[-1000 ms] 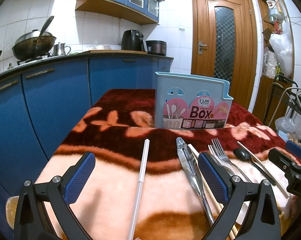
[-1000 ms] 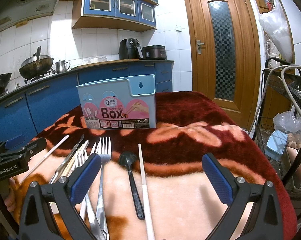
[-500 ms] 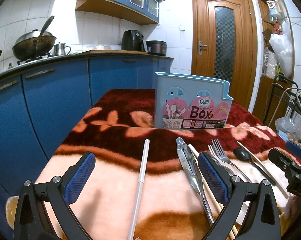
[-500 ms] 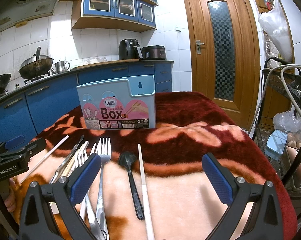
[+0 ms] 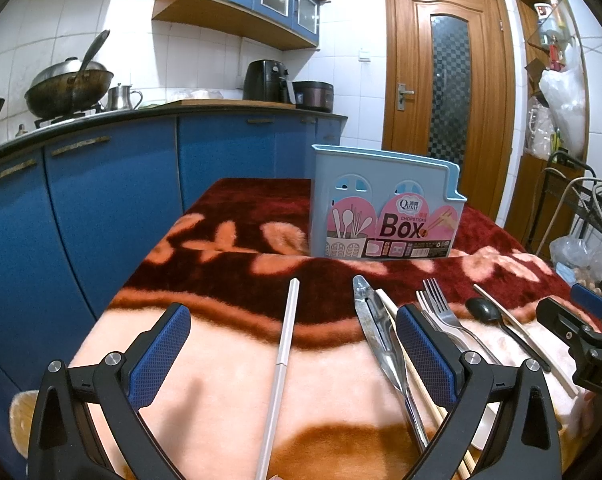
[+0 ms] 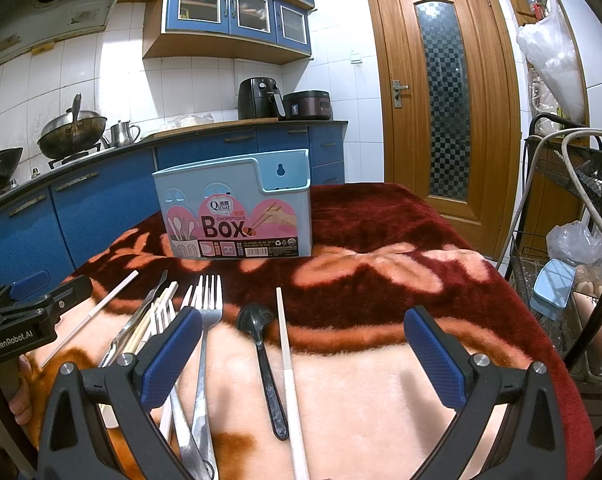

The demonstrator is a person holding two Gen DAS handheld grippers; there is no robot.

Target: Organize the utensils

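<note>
Both the left gripper (image 5: 293, 344) and right gripper (image 6: 303, 346) gape wide over steel forks (image 6: 205, 344) on plush blanket (image 6: 381, 380), before a pale-blue plastic box (image 6: 237, 204), contents unseen.

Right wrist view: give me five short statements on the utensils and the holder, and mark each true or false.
1. The blue utensil box stands upright on the blanket. True.
2. The black spoon is already inside the box. False: it lies on the blanket.
3. The right tongs are open. True.
4. The right tongs grip a fork. False: they hold nothing.
5. A white chopstick lies beside the black spoon. True.
</note>
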